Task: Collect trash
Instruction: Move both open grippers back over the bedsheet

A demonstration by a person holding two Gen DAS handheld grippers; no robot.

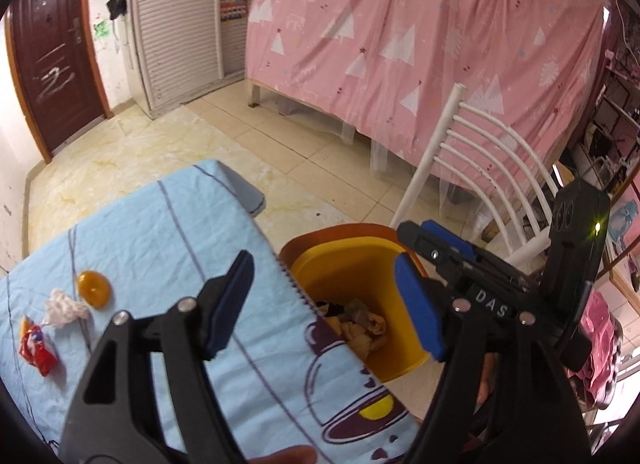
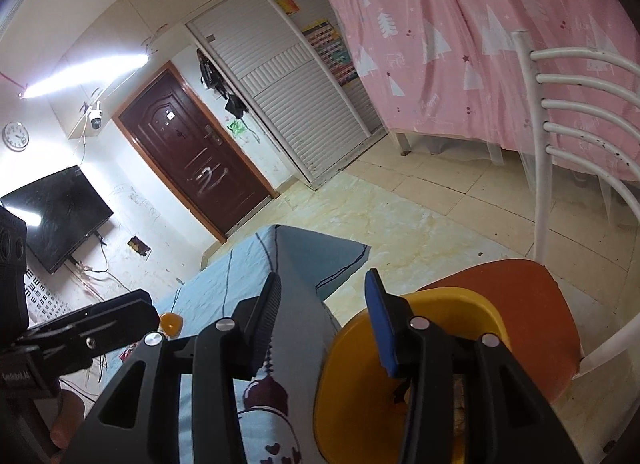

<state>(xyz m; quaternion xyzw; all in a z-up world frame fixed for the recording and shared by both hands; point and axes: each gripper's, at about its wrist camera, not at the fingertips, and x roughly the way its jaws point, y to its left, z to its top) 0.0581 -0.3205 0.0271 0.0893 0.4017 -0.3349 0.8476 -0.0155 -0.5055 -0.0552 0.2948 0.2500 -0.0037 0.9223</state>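
A yellow trash bin (image 1: 352, 264) stands on an orange chair seat beside the blue-clothed table (image 1: 152, 248); crumpled wrappers (image 1: 360, 328) lie inside it. On the cloth at the left lie an orange peel (image 1: 94, 289), a white crumpled tissue (image 1: 64, 309) and a red snack wrapper (image 1: 38, 350). My left gripper (image 1: 324, 304) is open and empty, spanning the table edge and the bin. My right gripper (image 2: 324, 324) is open and empty above the bin (image 2: 360, 376); it also shows in the left wrist view (image 1: 440, 248) over the bin's far rim. The orange peel shows in the right wrist view (image 2: 170, 323).
A white slatted chair back (image 1: 480, 168) rises behind the orange seat (image 2: 520, 304). A bed with pink tree-print curtain (image 1: 420, 44) stands beyond. A brown door (image 1: 52, 56), a white louvered wardrobe (image 1: 180, 24) and a wall TV (image 2: 56, 216) line the walls. Tiled floor (image 1: 280, 144) lies between.
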